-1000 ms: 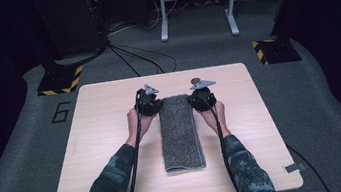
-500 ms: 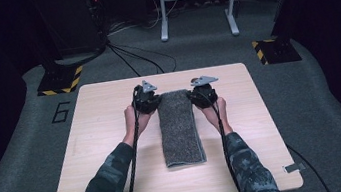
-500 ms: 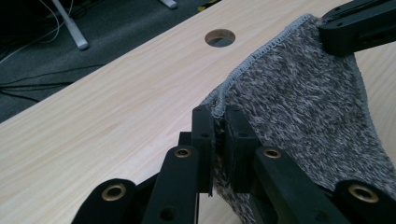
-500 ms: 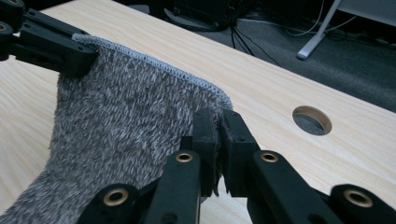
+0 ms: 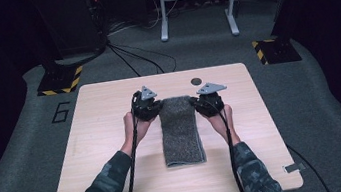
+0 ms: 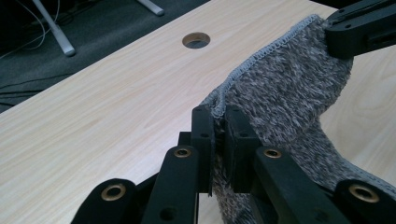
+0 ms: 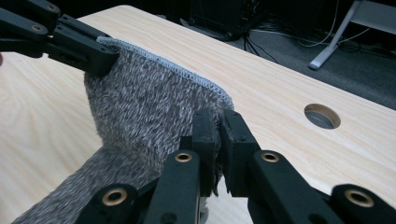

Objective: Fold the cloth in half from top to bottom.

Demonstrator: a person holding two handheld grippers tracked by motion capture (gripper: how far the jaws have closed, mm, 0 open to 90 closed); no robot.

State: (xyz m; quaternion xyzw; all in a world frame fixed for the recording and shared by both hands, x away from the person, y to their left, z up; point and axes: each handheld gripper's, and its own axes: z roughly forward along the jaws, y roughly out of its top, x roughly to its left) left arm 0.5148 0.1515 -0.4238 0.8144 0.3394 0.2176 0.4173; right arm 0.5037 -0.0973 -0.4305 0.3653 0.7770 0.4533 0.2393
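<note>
Two hand-held grippers pinch the far corners of a grey towel on a wooden table.

Seen from above, a folded grey towel (image 5: 181, 132) lies lengthwise in the middle of the pale wooden table (image 5: 105, 150), its near end flat and its far end raised off the surface. The left gripper (image 5: 149, 108) has its jaws closed tight on the towel's far left corner, and the right gripper (image 5: 205, 103) has its jaws closed tight on the far right corner. In each gripper view the stitched hem of the towel runs between the two black jaws, with the other gripper clamped on the opposite corner. A small round hole (image 5: 196, 80) sits in the table just beyond the towel. The person's sleeved forearms come in from the near edge.
</note>
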